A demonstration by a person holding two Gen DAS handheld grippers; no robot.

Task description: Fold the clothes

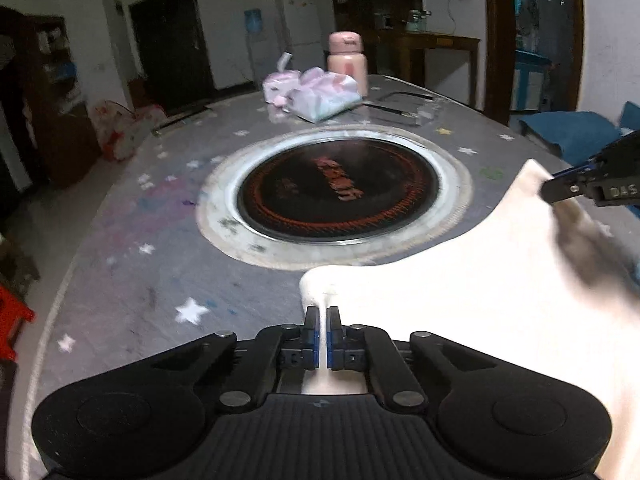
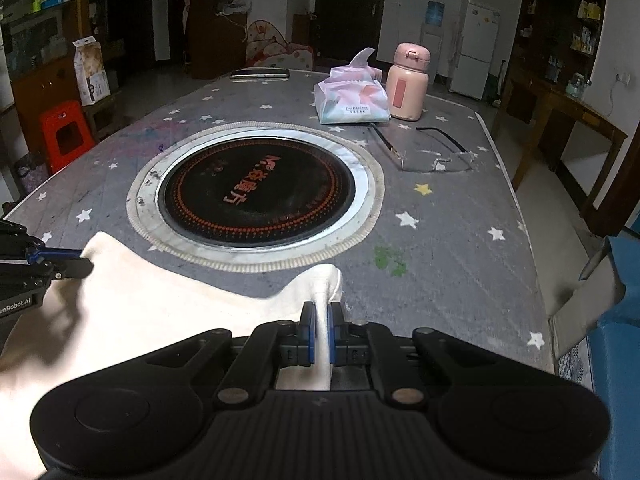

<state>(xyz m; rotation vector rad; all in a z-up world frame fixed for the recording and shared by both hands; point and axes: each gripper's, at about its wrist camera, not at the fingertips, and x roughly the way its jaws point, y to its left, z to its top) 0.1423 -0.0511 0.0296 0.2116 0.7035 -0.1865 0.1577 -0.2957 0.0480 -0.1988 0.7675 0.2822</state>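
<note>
Both corners pinched, cloth held near the hob

Left hand-held gripper (image 1: 322, 312) is clamped on one corner of the cream cloth (image 1: 460, 300), just short of the round hob (image 1: 340, 188); the right hand-held gripper (image 2: 322, 307) grips the other corner on the same side of the hob. Judged best: keep the edge taut and both corners level, then lay them down together on the tabletop (image 2: 460, 208).
</note>
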